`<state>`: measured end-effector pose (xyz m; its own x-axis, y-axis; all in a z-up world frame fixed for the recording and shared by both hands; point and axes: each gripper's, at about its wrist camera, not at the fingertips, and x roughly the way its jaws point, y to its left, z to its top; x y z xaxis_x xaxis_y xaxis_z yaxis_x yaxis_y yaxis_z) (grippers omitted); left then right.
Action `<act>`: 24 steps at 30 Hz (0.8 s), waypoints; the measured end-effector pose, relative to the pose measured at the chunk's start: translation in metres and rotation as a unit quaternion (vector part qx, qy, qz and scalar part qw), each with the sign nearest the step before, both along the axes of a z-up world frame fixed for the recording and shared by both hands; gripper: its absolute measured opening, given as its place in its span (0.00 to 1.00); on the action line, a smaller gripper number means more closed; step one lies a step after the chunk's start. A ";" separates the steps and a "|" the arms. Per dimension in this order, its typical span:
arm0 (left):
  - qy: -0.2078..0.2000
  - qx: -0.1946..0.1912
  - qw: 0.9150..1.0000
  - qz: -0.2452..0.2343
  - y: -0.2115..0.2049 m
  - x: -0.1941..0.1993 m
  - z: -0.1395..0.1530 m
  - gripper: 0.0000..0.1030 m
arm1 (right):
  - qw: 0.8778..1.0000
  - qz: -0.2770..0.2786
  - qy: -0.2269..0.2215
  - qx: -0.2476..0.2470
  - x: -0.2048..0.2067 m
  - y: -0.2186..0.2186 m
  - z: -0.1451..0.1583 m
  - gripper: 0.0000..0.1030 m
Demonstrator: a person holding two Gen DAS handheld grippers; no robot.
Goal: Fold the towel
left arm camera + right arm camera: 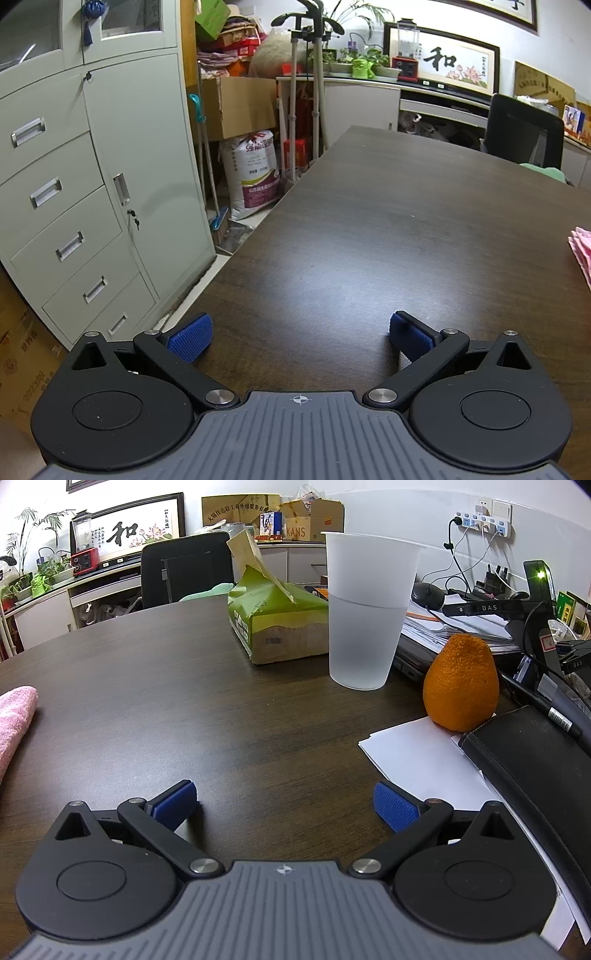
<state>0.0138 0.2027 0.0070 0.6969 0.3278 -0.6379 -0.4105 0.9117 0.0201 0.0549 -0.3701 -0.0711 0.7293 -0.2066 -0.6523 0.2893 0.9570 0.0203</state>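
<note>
Your left gripper [301,338] hovers low over a dark wood-grain worktop [369,221], its jaws spread wide with nothing between the blue pads. The pink towel [581,251] lies on the worktop well off to the right of these jaws, only its edge showing at the border of the view; it looks layered, perhaps already folded, though too little shows to be sure. To the left of the jaws, past the worktop's edge, stands a pale grey drawer cabinet [74,206].

Your right gripper [284,805] also has its jaws released and wide apart, empty, above the same worktop. Here the towel [14,720] lies far to the left of the jaws, a soft rolled edge facing the camera. Ahead of the jaws and slightly right stands a frosted plastic cup [365,609], with an orange fruit [460,683] further right, resting on white paper [417,753]. A green tissue pack [273,620] sits ahead, beyond the cup.
</note>
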 end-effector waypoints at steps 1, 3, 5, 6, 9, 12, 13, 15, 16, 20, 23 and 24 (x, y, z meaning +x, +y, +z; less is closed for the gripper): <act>0.000 0.000 1.000 0.001 0.000 0.000 0.000 1.00 | 1.000 0.000 0.000 0.000 0.000 0.000 0.000 1.00; 0.000 0.000 1.000 0.003 0.001 0.000 0.000 1.00 | 1.000 0.000 0.000 0.000 0.000 0.000 0.000 1.00; 0.000 0.000 1.000 0.005 0.001 0.000 0.000 1.00 | 1.000 0.000 0.001 0.000 0.000 0.000 0.000 1.00; 0.000 0.000 1.000 0.006 0.001 0.000 0.000 1.00 | 1.000 0.000 0.001 0.000 0.000 0.000 0.000 1.00; 0.000 0.000 1.000 0.007 0.000 0.000 0.000 1.00 | 1.000 0.000 0.001 0.000 0.000 0.000 0.001 1.00; 0.000 -0.001 1.000 0.008 0.000 0.000 0.000 1.00 | 1.000 0.000 0.001 0.000 0.000 0.000 0.001 1.00; 0.000 -0.001 1.000 0.007 0.000 0.000 0.000 1.00 | 1.000 0.000 0.001 0.000 0.000 0.000 0.000 1.00; 0.000 -0.001 1.000 0.007 0.000 0.001 0.000 1.00 | 1.000 0.000 0.001 0.000 0.000 0.000 0.000 1.00; 0.000 -0.001 1.000 0.007 0.000 0.001 0.000 1.00 | 1.000 0.000 0.001 0.000 0.000 0.000 0.000 1.00; 0.000 -0.001 1.000 0.006 0.001 0.002 0.000 1.00 | 1.000 0.000 0.001 0.000 0.000 0.000 0.000 1.00; 0.000 -0.001 1.000 0.006 0.001 0.002 0.000 1.00 | 1.000 0.000 0.001 0.000 0.000 0.000 0.000 1.00; 0.000 -0.001 1.000 0.006 0.001 0.002 0.000 1.00 | 1.000 0.000 0.001 0.000 0.000 0.000 0.000 1.00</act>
